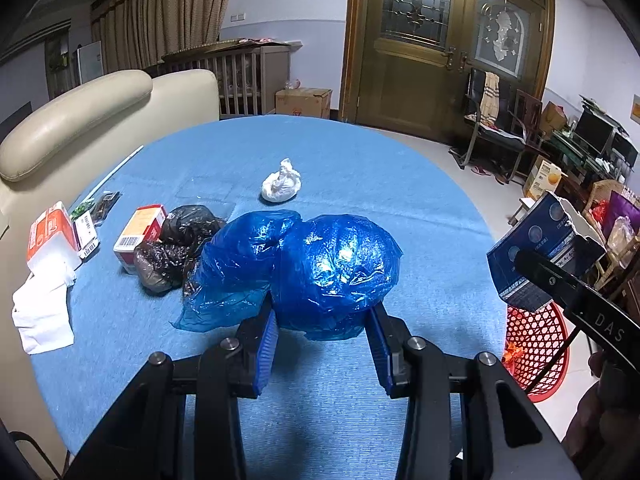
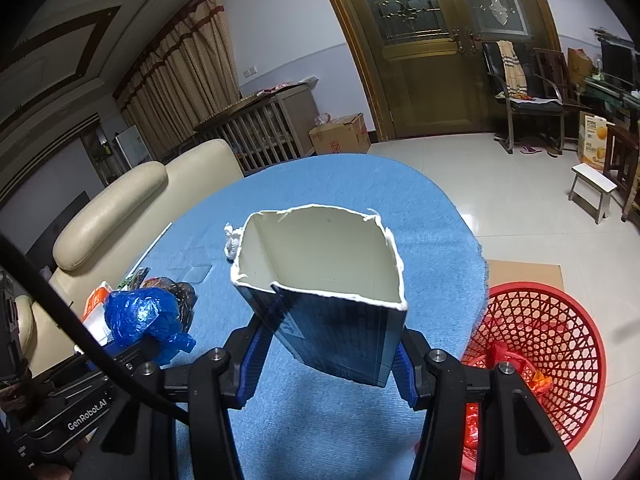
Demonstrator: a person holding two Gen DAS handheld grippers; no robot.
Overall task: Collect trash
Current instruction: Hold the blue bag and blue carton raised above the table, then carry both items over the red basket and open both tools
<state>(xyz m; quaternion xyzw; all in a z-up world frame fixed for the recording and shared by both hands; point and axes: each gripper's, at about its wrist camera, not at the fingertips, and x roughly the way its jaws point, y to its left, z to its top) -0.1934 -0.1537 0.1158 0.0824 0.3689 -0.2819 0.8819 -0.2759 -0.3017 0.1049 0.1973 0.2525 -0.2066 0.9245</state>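
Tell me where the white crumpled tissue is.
The white crumpled tissue lies mid-table on the blue cloth, beyond the blue plastic bag; in the right wrist view it peeks from behind the box.

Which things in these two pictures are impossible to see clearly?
- Left view: inside of blue bag, crumpled plastic hides it.
- Right view: basket bottom, right tool covers part.
- Right view: print on box, too dark.
- Left view: orange carton text, too small.

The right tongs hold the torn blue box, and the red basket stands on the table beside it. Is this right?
Not quite. The right tongs do hold the torn blue box, but the red basket stands on the floor beside the table, as the right wrist view shows.
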